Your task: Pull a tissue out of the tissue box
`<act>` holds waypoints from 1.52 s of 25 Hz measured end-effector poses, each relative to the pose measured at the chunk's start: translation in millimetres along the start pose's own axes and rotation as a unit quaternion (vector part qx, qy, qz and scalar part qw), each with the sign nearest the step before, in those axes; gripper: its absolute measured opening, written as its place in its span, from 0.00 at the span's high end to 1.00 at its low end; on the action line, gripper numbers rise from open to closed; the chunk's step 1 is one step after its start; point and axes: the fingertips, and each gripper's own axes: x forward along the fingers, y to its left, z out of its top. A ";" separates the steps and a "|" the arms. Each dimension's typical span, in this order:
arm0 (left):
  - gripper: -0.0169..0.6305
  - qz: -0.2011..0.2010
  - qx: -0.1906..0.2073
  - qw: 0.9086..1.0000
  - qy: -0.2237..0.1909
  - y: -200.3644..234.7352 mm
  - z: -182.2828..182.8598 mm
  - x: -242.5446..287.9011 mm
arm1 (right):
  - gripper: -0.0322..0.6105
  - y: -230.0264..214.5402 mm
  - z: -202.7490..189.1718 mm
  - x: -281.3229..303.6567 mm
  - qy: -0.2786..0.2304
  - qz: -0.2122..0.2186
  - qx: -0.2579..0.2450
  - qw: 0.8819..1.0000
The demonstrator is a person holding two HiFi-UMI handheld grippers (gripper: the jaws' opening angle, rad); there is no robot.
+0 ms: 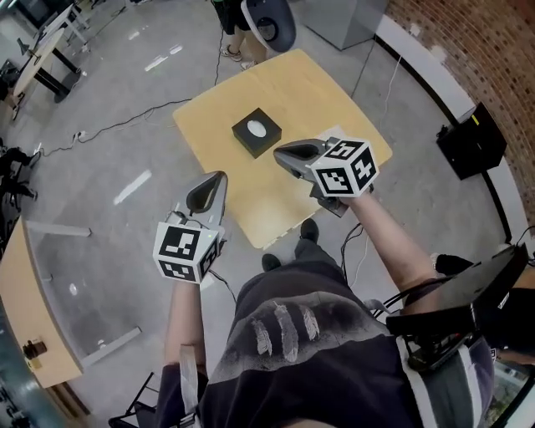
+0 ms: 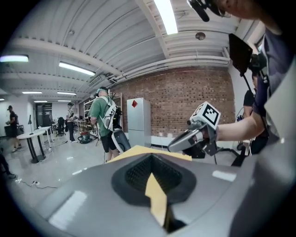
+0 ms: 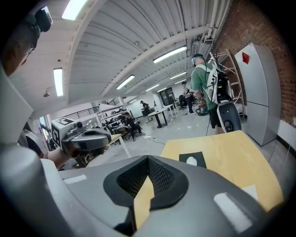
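The black tissue box [image 1: 257, 132] sits near the middle of the light wooden table [image 1: 309, 92], with a white tissue [image 1: 257, 129] showing in its top opening. It also appears in the right gripper view as the box [image 3: 192, 159], ahead and slightly right of the jaws. My right gripper [image 1: 278, 151] hovers over the table just right of the box, shut and empty. My left gripper [image 1: 220, 176] hangs off the table's near-left edge, shut with nothing in it. The right gripper [image 2: 173, 146] shows in the left gripper view, and the left gripper [image 3: 108, 137] in the right gripper view.
A person in a green shirt [image 3: 203, 81] stands at the table's far side. A grey cabinet [image 1: 343, 17] and a brick wall [image 1: 476, 42] lie beyond. A black case [image 1: 472, 138] sits on the floor at right, cables [image 1: 109, 125] at left, another desk [image 1: 25, 318] at lower left.
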 end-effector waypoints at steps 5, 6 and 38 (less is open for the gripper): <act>0.97 -0.025 -0.034 0.999 -0.007 -9.7 -8.9 0.6 | 0.95 27.0 6.2 -7.4 -0.046 0.041 0.067 0.996; 0.97 -0.031 -0.042 0.999 -0.009 -12.9 -8.5 1.3 | 0.95 29.8 9.2 -10.9 -0.061 0.055 0.095 0.992; 0.97 -0.011 -0.069 0.997 -0.019 -173.7 21.1 -26.1 | 0.95 84.1 -22.7 -146.5 -0.143 0.186 0.151 0.960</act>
